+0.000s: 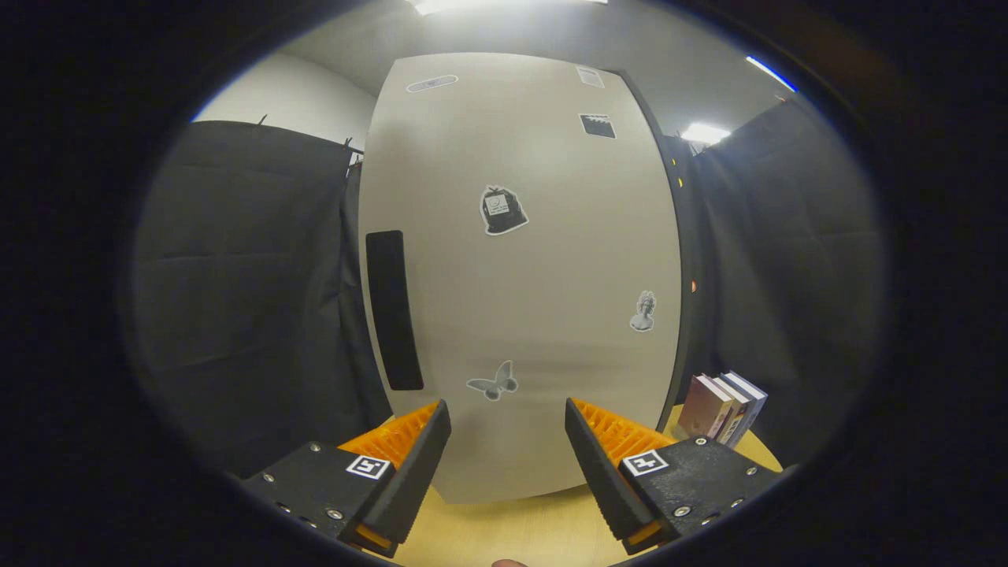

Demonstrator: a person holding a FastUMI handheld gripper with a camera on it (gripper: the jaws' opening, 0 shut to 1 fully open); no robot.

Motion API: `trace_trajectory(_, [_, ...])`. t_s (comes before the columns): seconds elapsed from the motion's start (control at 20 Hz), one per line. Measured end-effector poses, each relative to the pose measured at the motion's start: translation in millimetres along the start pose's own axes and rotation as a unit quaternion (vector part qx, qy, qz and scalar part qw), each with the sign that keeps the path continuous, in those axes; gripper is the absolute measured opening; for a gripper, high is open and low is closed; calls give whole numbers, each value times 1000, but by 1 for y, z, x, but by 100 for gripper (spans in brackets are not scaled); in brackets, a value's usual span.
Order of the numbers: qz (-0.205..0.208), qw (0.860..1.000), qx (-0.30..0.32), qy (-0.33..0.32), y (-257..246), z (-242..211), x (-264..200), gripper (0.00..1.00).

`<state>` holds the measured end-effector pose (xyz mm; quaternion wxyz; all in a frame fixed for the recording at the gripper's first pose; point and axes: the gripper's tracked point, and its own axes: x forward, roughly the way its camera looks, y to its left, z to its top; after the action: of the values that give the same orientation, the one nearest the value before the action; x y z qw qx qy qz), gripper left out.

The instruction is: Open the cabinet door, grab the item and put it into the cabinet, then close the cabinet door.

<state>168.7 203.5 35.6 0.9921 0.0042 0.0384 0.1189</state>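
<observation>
Cabinet, door shut, stands on a pale wooden worktop and faces the hand-held gripper squarely, just beyond its fingers. The door is plain beige with small stickers scattered over it; a dark vertical handle recess sits at the door's 9 o'clock edge, and what looks like the hinge side runs down the 3 o'clock edge. Black cloth hangs behind on both sides. At 4 o'clock from the cabinet, a short row of books stands upright on the worktop close to the cabinet's corner, probably the item to be stowed. The hand-held gripper is spread wide and holds nothing, its fingers apart from the door. By the look of it the task stands at its first step, the door not yet opened. The next move calls for swinging the fingers toward 10 o'clock to reach the recess, hooking or pinching its edge, then pulling the door outward around its far side.
</observation>
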Motion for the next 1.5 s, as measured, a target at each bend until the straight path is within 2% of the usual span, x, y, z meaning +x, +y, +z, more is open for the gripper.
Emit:
trace_trajectory(0.5, [-18, 1000, 21, 13, -3, -10, 15, 91])
trace_trajectory(0.85, [-9, 1000, 13, 10, 4, -9, 17, 91])
trace_trajectory(1.5, [-31, 999, 17, 2, -7, -9, 18, 91])
